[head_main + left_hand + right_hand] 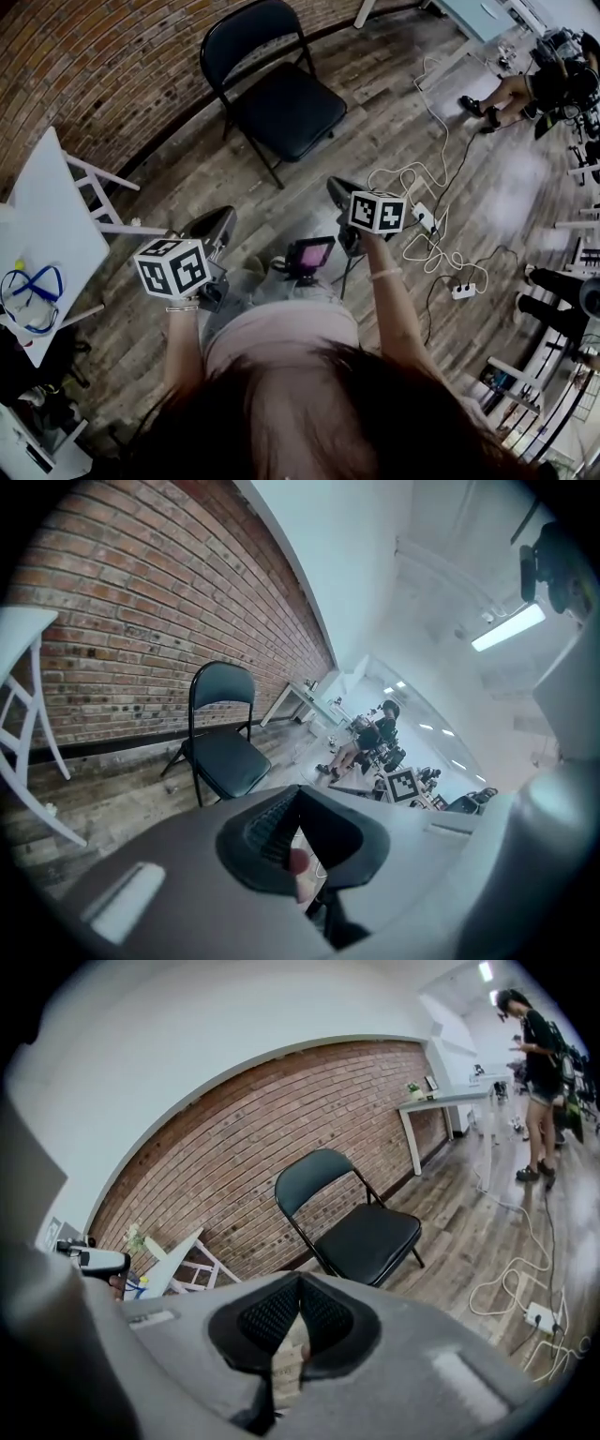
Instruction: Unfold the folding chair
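head view: nearest the person, the left gripper (223, 217) and the right gripper (339, 190) are held side by side, well short of the folding chair (272, 94) and pointing toward it. each gripper's own view shows its jaws pressed together with nothing between them; neither has hold of anything.

beyond them the folding chair stands open on the wooden floor (375, 103). its seat is down and looks level, its backrest is upright, and its legs are spread on the boards. its back is turned to the brick wall (94, 66) just behind it.

judging by this, the unfolding looks done, and what is left is a check. to do it well, i would look that the seat sits fully down and all feet lie flat. if it looks short of that, i would press the front edge of the seat with shut jaws and not pull at the frame.

as the head view shows it, white cables (422, 178) lie right of the chair and a white counter (47, 216) stands left of it. any step toward the chair should go straight between the two.
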Available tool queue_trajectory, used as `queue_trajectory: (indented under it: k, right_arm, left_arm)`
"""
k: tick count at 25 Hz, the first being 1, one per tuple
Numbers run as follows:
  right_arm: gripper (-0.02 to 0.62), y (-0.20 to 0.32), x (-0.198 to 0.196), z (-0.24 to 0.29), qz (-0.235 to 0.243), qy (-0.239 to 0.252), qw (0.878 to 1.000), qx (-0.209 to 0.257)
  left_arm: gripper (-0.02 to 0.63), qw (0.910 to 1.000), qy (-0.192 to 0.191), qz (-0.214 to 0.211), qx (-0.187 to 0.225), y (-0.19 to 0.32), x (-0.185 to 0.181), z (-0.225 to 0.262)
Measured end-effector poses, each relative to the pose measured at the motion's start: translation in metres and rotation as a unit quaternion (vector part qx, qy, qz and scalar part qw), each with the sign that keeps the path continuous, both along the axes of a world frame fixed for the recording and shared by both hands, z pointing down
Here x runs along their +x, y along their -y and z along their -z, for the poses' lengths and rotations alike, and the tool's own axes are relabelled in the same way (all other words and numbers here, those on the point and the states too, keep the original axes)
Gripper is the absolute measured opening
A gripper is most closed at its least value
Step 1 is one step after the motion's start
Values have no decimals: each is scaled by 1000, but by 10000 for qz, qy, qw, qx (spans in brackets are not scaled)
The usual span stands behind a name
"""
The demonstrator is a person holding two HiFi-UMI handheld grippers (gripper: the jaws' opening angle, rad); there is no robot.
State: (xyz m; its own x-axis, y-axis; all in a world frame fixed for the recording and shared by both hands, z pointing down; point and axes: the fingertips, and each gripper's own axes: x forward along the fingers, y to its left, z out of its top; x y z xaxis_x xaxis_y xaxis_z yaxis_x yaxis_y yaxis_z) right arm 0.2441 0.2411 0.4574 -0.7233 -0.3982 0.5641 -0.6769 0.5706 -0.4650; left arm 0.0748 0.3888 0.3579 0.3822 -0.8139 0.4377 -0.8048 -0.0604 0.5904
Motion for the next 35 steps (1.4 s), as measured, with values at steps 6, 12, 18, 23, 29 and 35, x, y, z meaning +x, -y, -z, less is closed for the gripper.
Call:
queue_trajectory:
  k: [6, 12, 18, 23, 29, 35]
  right_arm:
    - [2, -19, 6, 30, 287, -266, 9985, 386]
    - [2, -47, 9, 62, 360, -245, 9963, 741]
    - [2, -66, 8, 88, 363, -242, 9944, 966]
    - [0, -74, 6, 96, 446, -463, 9915, 1128]
    - [0, -75, 8, 101, 354, -398, 9920, 1144]
    - [0, -77, 5, 101, 366, -354, 9923, 1131]
  left_arm:
    - [-3, 9999, -57, 23, -116, -10, 27, 5]
    - [-3, 9996, -186, 160, -167, -19, 33, 18]
    - [-3, 9998, -32, 139, -130, -24, 35, 32]
    - [-3, 9997, 162, 58, -149, -27, 38, 34]
    - [-3, 9998, 136, -43, -115, -31, 48, 35]
    - [-3, 9993, -353, 40, 150, -31, 49, 46]
